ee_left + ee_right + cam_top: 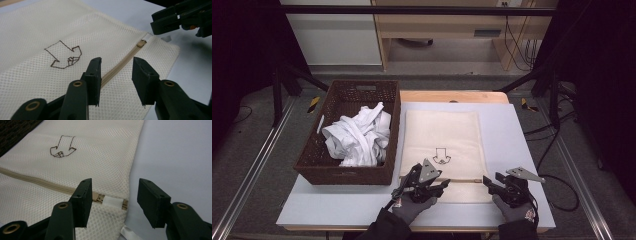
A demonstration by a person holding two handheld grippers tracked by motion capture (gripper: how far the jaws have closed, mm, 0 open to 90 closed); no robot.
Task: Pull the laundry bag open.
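Note:
A cream mesh laundry bag (443, 145) lies flat on the white board, with a drawn arrow (442, 156) (64, 54) (62, 149) on it. A tan zipper (120, 66) (37, 182) runs across its near end to a white tab (113, 201) at the right corner. My left gripper (446, 183) (116, 72) is open, its jaws straddling the zipper midway along. My right gripper (486, 181) (114, 195) is open at the bag's right corner, jaws either side of the white tab. The right gripper's fingers (167, 21) also show in the left gripper view.
A brown woven basket (312, 155) holding crumpled white cloth (359, 135) stands left of the bag. The white board (507, 130) has free room right of the bag. Its near edge runs just below my hands.

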